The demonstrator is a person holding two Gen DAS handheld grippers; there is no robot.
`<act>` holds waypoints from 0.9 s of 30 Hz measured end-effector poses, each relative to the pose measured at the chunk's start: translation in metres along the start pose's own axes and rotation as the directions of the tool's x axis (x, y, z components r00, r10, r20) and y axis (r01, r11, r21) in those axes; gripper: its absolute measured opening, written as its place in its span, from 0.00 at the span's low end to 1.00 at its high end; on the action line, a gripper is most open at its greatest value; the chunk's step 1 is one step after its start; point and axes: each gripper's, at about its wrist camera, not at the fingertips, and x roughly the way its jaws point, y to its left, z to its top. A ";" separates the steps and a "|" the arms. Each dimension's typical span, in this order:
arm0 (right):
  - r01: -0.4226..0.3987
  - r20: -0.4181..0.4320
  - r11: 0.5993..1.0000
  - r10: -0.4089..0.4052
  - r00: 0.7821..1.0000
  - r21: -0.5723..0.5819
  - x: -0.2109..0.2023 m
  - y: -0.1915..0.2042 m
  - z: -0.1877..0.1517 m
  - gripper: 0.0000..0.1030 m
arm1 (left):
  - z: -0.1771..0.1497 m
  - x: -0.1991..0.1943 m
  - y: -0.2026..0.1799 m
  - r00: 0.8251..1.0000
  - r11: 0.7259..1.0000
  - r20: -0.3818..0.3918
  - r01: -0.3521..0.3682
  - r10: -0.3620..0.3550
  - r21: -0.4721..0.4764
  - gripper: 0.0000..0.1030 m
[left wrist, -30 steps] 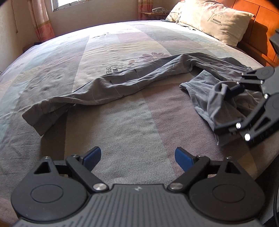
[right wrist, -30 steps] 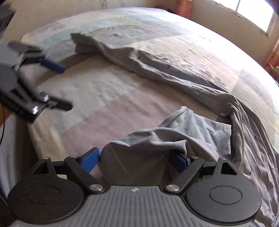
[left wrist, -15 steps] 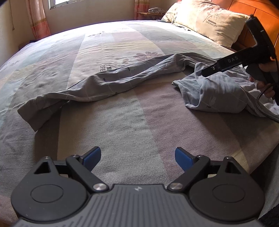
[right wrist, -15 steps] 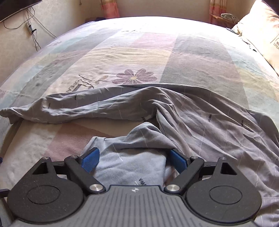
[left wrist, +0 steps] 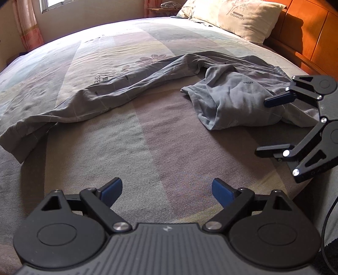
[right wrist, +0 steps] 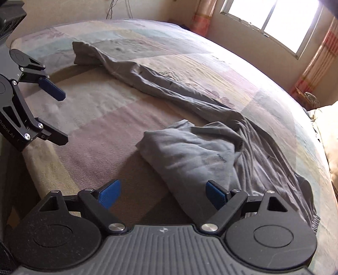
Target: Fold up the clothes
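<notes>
A pair of grey trousers (left wrist: 131,93) lies across the patchwork bed. One leg stretches long to the left, the other leg (left wrist: 232,101) is bunched in a heap near the waistband. My left gripper (left wrist: 166,186) hovers open over bare bedspread, well short of the cloth. At the right edge my right gripper (left wrist: 262,127) stands open, one finger over the heap and the other over the bedspread. In the right wrist view the heap (right wrist: 190,152) reaches the right pad of that gripper (right wrist: 163,187), unpinched. The left gripper (right wrist: 62,118) shows at the left there.
A cream pillow (left wrist: 238,17) and an orange wooden headboard (left wrist: 312,42) are at the far right. The window (right wrist: 274,23) and striped curtains (right wrist: 316,63) stand beyond the bed. The bed's near edge (left wrist: 304,190) drops off by the right gripper.
My right gripper swung round over the bunched leg and has drawn back to the heap's near edge, still open. The left gripper drifted a little; the long leg lies as before.
</notes>
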 end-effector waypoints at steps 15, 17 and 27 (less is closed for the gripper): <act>0.189 -0.009 0.982 -0.190 0.982 -0.006 0.037 -0.050 0.027 0.88 | 0.022 0.021 -0.005 0.998 0.997 -0.041 0.058 -0.056 0.048 0.89; 0.208 -0.009 0.978 -0.208 0.978 0.025 0.038 -0.069 0.029 0.88 | 0.027 0.028 -0.007 0.997 0.996 -0.047 0.071 -0.068 0.055 0.89; 0.256 -0.034 0.932 -0.256 0.966 0.256 0.054 -0.168 0.025 0.88 | 0.041 0.046 -0.009 0.994 0.995 -0.066 0.093 -0.090 0.046 0.89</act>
